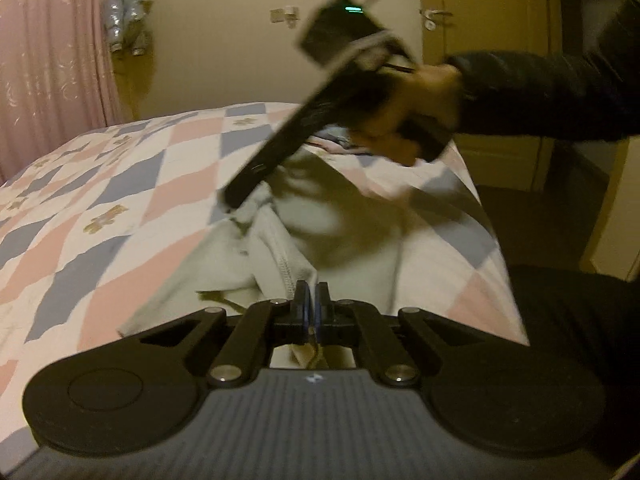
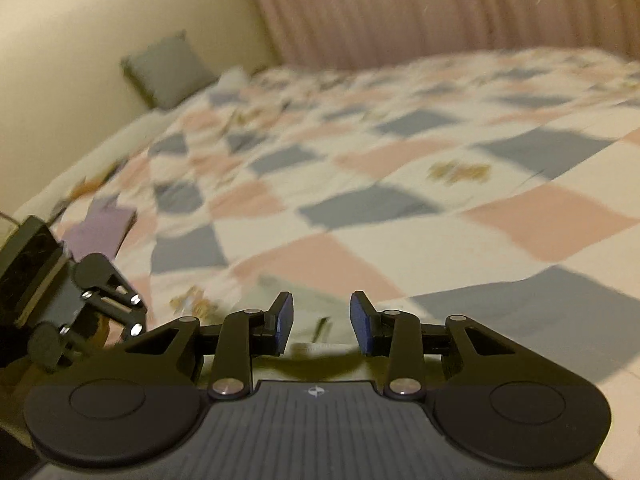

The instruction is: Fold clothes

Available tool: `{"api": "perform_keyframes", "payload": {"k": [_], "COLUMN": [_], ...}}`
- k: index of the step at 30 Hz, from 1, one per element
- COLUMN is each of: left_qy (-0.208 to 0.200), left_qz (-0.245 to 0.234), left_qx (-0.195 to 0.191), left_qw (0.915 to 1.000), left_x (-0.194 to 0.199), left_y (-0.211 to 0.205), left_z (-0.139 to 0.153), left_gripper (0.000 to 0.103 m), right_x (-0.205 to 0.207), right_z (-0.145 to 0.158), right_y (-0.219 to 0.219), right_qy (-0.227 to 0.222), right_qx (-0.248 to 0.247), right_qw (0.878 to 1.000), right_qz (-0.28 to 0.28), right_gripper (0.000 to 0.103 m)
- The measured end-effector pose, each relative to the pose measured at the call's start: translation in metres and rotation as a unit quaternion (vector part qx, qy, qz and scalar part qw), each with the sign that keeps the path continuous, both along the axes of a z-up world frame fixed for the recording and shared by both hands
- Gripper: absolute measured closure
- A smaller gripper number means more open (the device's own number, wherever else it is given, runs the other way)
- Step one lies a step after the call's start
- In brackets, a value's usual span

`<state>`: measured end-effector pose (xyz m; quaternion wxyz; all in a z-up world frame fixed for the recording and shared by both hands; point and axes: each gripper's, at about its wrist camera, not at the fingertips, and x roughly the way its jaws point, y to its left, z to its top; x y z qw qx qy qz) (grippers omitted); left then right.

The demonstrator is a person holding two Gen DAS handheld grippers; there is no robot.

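Note:
A pale grey-white garment (image 1: 304, 216) lies crumpled on the checkered bed quilt (image 1: 120, 184). My left gripper (image 1: 311, 300) is shut on a stitched hem of the garment and holds it just above the bed. In the left wrist view the right gripper's body (image 1: 280, 152) points down at the garment's far part, held by a hand in a dark sleeve; it is blurred. In the right wrist view my right gripper (image 2: 322, 322) is open and empty, with a strip of the garment (image 2: 320, 346) just below its fingers. The left gripper (image 2: 80, 300) shows at the left edge.
The quilt (image 2: 400, 200) covers the whole bed. A grey cushion (image 2: 168, 68) leans on the wall at the head. A pink curtain (image 1: 48, 60) hangs at the left, a door (image 1: 480, 40) stands behind the bed's right edge. A purple item (image 2: 100, 228) lies on the quilt.

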<state>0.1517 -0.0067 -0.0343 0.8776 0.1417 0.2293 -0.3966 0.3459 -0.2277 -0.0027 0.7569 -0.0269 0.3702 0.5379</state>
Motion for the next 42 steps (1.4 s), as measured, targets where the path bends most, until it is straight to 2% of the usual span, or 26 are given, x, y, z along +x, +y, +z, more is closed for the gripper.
{"api": "perform_keyframes", "payload": {"k": [6,8,12,14,15,16,24,27,31,35,40,42], "left_qy": [0.007,0.007,0.007,0.004,0.002,0.000,0.016,0.025,0.037,0.049,0.105,0.105], "left_qz": [-0.007,-0.008,-0.009,-0.008,-0.006,-0.003,0.064,0.095,0.134,0.174,0.254,0.262], "left_qx": [-0.013,-0.016,-0.024,-0.026,-0.027,-0.030,-0.053,-0.062,-0.074,-0.086,-0.083,-0.078], "left_qw": [0.9999,0.9998,0.9997,0.9996,0.9996,0.9995,0.9964,0.9933,0.9874,0.9797,0.9579,0.9560], "left_x": [-0.011,-0.012,-0.014,-0.015,-0.015,-0.015,0.003,0.012,0.024,0.037,0.066,0.069], "left_y": [-0.009,-0.010,-0.013,-0.013,-0.012,-0.012,0.006,0.014,0.025,0.036,0.062,0.068], "left_z": [-0.004,-0.005,-0.006,-0.005,-0.005,-0.004,-0.003,-0.004,-0.005,-0.006,-0.023,-0.026], "left_gripper": [0.103,0.103,0.103,0.103,0.103,0.103,0.103,0.103,0.103,0.103,0.103,0.103], "right_x": [0.007,0.008,0.010,0.009,0.008,0.006,-0.005,-0.009,0.000,0.003,-0.001,-0.005], "right_z": [-0.020,-0.026,-0.031,-0.031,-0.029,-0.028,-0.016,-0.012,-0.002,0.007,0.005,0.004], "right_y": [0.037,0.041,0.047,0.052,0.055,0.059,0.086,0.097,0.080,0.053,0.023,0.012], "right_qy": [0.044,0.046,0.056,0.058,0.057,0.056,0.048,0.044,0.042,0.021,0.021,0.016], "right_qx": [-0.057,-0.074,-0.077,-0.073,-0.068,-0.063,-0.023,-0.007,0.022,0.024,0.033,0.036], "right_qw": [0.996,0.995,0.994,0.994,0.994,0.994,0.990,0.987,0.992,0.997,0.999,0.999], "right_qz": [0.055,0.056,0.051,0.056,0.064,0.071,0.131,0.154,0.115,0.069,0.024,0.010], "right_gripper": [0.066,0.066,0.067,0.082,0.101,0.101,0.101,0.092,0.088,0.085,0.074,0.071]}}
